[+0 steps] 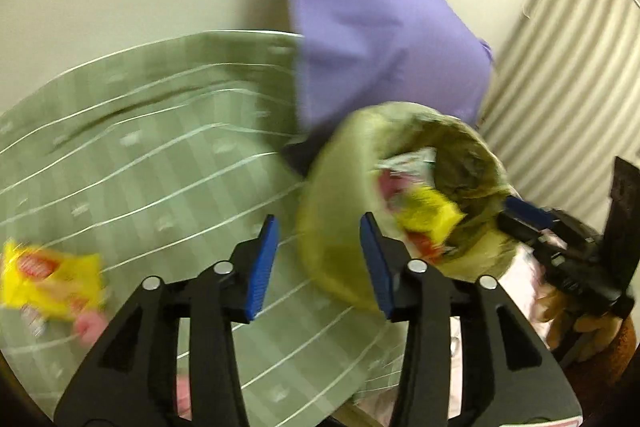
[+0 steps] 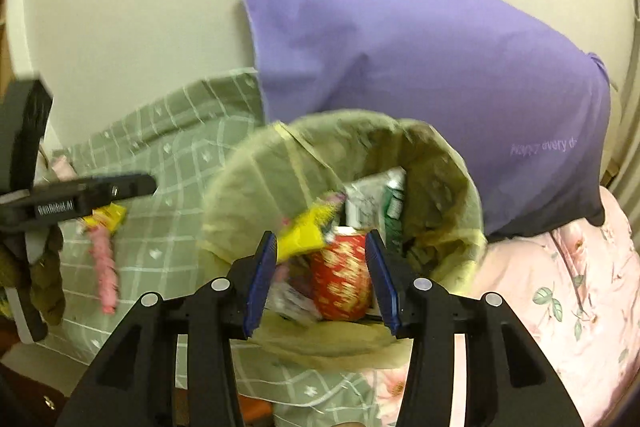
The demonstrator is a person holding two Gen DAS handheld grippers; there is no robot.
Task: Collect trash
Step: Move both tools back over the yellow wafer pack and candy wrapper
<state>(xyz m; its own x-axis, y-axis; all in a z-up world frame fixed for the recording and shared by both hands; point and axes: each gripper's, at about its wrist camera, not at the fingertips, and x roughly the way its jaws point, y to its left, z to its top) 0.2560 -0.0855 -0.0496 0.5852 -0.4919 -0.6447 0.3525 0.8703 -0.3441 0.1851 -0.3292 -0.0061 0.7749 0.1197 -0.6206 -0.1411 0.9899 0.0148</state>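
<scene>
Both tongs, left (image 1: 319, 263) and right (image 2: 320, 277), gape, gripping nothing. Right view alone looks into the bin (image 2: 248, 195): red can (image 2: 340, 279) and wrappers beyond its tips. Left view alone shows a yellow wrapper (image 1: 48, 283) on the bed (image 1: 160, 163), far left.

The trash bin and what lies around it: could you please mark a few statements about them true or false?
1. The bin has a greenish bag liner. True.
2. The bin is empty. False: a red can and wrappers lie inside.
3. A yellow wrapper lies on the green checked sheet. True.
4. The pillow is orange. False: it is purple.
5. The right gripper clamps the can. False: its jaws stand open above the bin.
</scene>
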